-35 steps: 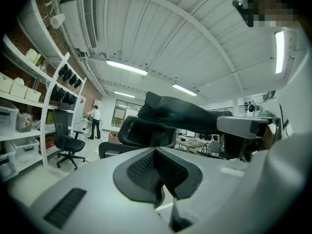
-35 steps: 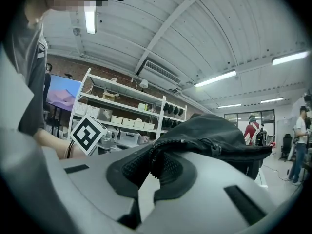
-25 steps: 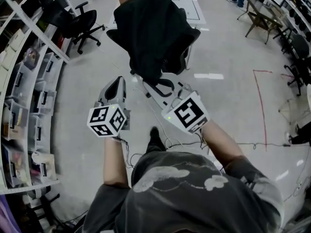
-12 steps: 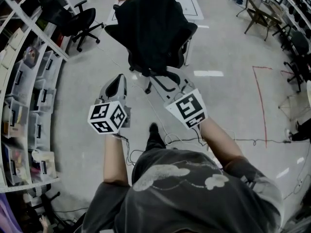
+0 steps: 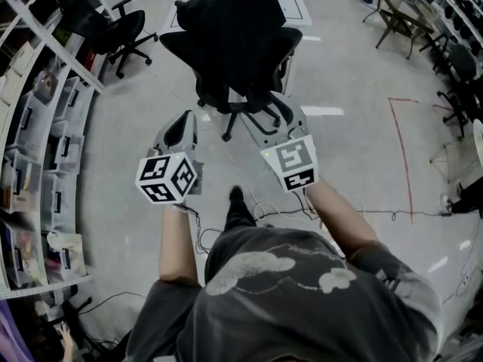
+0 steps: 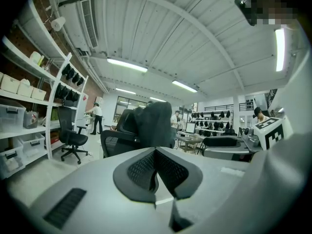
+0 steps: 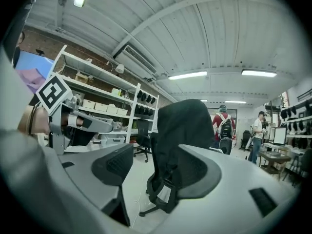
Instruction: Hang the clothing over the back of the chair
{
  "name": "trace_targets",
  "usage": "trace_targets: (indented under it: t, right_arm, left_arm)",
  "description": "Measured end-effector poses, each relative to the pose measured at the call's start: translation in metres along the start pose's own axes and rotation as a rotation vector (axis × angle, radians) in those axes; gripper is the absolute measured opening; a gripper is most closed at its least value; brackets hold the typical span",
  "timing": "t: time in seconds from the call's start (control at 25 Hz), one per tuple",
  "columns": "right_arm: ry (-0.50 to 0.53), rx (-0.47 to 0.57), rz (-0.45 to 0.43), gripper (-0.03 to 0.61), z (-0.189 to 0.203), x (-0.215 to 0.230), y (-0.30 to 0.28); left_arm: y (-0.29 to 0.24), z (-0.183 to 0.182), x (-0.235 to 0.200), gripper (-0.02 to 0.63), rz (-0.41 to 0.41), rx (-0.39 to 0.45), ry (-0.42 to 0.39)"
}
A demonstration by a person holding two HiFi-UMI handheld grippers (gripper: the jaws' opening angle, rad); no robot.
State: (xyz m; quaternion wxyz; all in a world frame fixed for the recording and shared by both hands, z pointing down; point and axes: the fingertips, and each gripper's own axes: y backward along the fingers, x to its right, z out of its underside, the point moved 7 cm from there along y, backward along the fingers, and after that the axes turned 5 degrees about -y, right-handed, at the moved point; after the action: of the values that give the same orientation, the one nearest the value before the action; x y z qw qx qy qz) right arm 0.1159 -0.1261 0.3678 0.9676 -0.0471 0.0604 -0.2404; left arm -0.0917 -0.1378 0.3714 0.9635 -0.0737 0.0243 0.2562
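The black clothing (image 5: 234, 25) lies draped over the back of a black office chair (image 5: 249, 115) ahead of me. The left gripper view shows the same clothing (image 6: 155, 123) on the chair (image 6: 117, 143). In the right gripper view the clothing (image 7: 185, 123) covers the chair's (image 7: 158, 191) backrest. My right gripper (image 5: 272, 121) is short of the chair, apart from the garment. Its jaws are opening and stand wide, with nothing between them (image 7: 156, 172). My left gripper (image 5: 181, 123) hovers lower left of the chair, shut and empty (image 6: 156, 174).
Shelves with storage bins (image 5: 45, 149) run along the left. A second black office chair (image 5: 124, 32) stands by them. A cable (image 5: 264, 213) trails on the floor near my feet. Red tape (image 5: 407, 149) marks the floor at right. People (image 7: 224, 130) and desks are beyond.
My right gripper has drawn back from the garment's lower edge and its jaws have spread apart. The clothing stays hanging on the chair back. The left gripper has barely shifted.
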Motion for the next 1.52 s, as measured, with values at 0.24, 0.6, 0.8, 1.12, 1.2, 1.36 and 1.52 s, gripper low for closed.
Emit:
trace_targets:
  t: [0.24, 0.6, 0.8, 1.12, 1.2, 1.36, 1.52]
  right_arm:
    - [-0.023, -0.019, -0.002, 0.248, 0.006, 0.006, 0.021]
    - [-0.141, 0.0, 0.033, 0.105, 0.027, 0.025, 0.064]
    - [-0.187, 0.007, 0.071, -0.002, 0.035, 0.028, 0.089]
    - [-0.24, 0.014, 0.064, -0.009, 0.045, 0.033, 0.114]
    - [-0.238, 0.005, 0.056, -0.009, 0.046, 0.033, 0.117]
    - [-0.227, -0.022, 0.042, -0.009, 0.051, 0.029, 0.12]
    - [-0.221, -0.045, 0.02, -0.009, 0.059, 0.024, 0.123]
  left_arm:
    - [0.009, 0.003, 0.012, 0.001, 0.01, -0.006, 0.0]
    - [0.033, 0.013, 0.041, 0.002, 0.011, -0.023, -0.01]
    - [0.05, 0.022, 0.053, 0.002, 0.01, -0.039, -0.009]
    - [0.067, 0.036, 0.065, 0.002, 0.015, -0.06, 0.001]
    - [0.068, 0.038, 0.066, 0.002, 0.015, -0.06, 0.006]
    - [0.069, 0.043, 0.071, 0.002, 0.025, -0.069, 0.015]
    - [0.074, 0.049, 0.076, 0.0, 0.029, -0.065, 0.021]
